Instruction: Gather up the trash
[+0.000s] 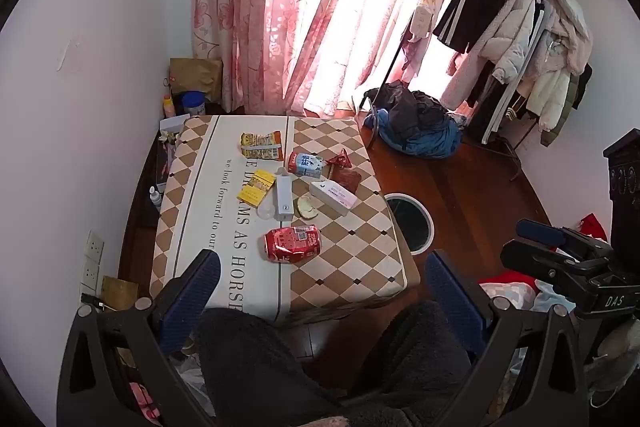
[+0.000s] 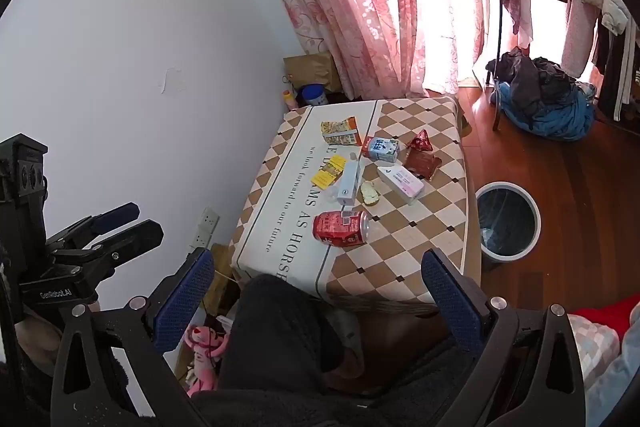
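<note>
While both tongs, left [image 1: 320,287] and right [image 2: 318,287], hang spread apart and empty above the counter [image 1: 352,227], the crushed red can [image 1: 292,243] lies nearest among scattered wrappers. The right view shows the bin [image 2: 508,221] whole on the floor beside the counter; the left view shows only part of it, plus a laden clothes rack [image 1: 516,39].

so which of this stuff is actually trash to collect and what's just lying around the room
For the job:
- crushed red can
- blue-and-white milk carton
- yellow snack wrapper
- red foil wrappers
- yellow packets
- white boxes
- lined trash bin
- left gripper and right gripper, both open

Just lying about:
- clothes pile
- coat rack
- curtains
- blue-lidded tub
</note>
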The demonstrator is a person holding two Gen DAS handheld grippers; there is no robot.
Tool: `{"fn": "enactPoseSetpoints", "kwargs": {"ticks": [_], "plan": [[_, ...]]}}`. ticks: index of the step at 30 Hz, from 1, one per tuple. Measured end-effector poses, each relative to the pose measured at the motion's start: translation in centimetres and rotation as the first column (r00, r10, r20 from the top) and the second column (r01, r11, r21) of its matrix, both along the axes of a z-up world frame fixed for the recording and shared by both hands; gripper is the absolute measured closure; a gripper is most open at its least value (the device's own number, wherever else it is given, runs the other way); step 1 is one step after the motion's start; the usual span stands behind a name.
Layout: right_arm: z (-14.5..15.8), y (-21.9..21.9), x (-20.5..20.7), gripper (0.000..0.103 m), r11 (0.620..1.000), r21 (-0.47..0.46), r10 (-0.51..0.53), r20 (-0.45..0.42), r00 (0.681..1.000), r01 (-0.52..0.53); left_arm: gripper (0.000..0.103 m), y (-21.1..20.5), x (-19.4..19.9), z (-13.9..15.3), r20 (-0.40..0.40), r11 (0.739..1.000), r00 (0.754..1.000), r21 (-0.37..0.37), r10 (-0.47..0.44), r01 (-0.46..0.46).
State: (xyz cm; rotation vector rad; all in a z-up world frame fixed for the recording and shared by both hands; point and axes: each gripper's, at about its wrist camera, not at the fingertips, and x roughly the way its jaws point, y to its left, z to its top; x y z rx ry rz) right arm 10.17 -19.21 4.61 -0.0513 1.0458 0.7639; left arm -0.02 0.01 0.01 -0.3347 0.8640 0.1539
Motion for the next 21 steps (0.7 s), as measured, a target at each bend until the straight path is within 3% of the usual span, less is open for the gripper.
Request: {"fn": "enactPoseSetpoints", "kwargs": {"ticks": [15,21], "plan": [[0.6,0.1,-0.1,0.000,1.000,-0.001,0.002,0.014,1.000,-0.002,0.000,-1.2,0.2,0.8,0.004,1.000,1.000,0.000,0.010,-0.010],[0.5,0.8,0.1,0.000,1.000,-0.007,0.019,0.014,1.000,-0.019,0.000,0.1,0.1,0.1,-0.002,1.000,1.000,-0.007,0.010,-0.010]]}}
